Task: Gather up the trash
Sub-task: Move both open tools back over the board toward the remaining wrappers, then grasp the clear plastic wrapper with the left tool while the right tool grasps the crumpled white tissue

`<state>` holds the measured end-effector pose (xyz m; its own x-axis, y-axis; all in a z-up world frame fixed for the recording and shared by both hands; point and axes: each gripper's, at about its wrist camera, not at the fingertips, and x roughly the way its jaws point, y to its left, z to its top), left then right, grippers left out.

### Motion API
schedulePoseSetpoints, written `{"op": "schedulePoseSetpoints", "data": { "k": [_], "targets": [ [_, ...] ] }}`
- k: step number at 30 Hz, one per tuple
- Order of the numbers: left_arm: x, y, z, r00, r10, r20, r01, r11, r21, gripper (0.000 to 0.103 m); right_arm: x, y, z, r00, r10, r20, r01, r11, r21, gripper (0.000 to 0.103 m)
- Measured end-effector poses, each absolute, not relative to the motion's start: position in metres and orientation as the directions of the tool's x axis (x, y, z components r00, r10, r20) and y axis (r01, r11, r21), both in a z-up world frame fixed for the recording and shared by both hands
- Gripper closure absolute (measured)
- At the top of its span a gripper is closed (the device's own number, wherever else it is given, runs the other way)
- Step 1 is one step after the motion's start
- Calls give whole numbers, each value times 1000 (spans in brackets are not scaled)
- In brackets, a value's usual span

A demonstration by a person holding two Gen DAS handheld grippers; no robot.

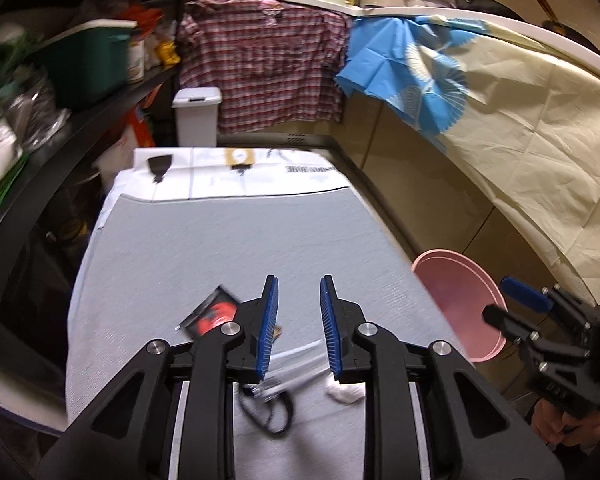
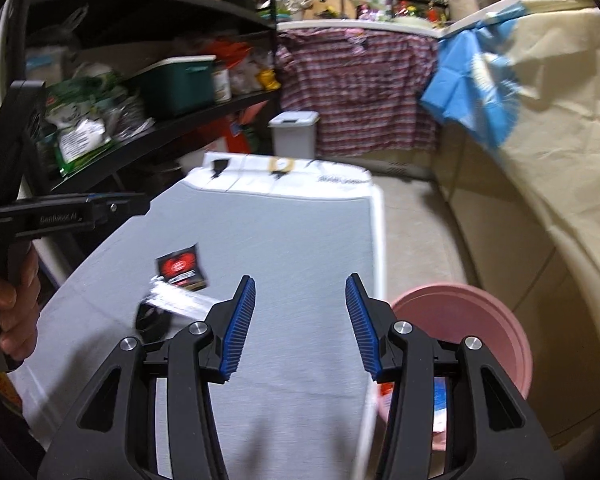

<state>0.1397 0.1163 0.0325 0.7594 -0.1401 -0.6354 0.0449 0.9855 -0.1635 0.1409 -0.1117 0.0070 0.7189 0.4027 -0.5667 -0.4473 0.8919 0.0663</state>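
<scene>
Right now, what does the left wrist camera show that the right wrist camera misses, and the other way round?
Only the left wrist view shows the white crumpled tissue near the open left gripper. Only the right wrist view shows scraps already inside the pink bucket, beside the open right gripper. Both show the black-and-red wrapper, the clear plastic piece and the grey-covered table.
</scene>
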Motion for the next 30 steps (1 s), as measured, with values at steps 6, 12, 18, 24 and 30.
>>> {"op": "schedulePoseSetpoints", "data": {
  "k": [6,12,18,24,30],
  "targets": [
    [136,148,8,719,-159,-677,13,976,-216,82,140,-70,-26,641,448,-623,-490,864,118,59],
    [141,150,-22,657,-201,-727,35,971,-236,81,148,-43,-53,571,456,-683,-518,845,131,55],
    [148,149,-42,617,-215,-757,47,970,-237,65,158,-32,-69,521,449,-726,-525,839,142,55],
    [157,144,-60,568,-236,-789,59,967,-247,65,166,-29,-83,486,425,-764,-521,843,137,55],
    [160,135,-62,561,-246,-790,94,968,-235,73,168,-29,-86,475,430,-768,-525,839,146,56]
  ]
}}
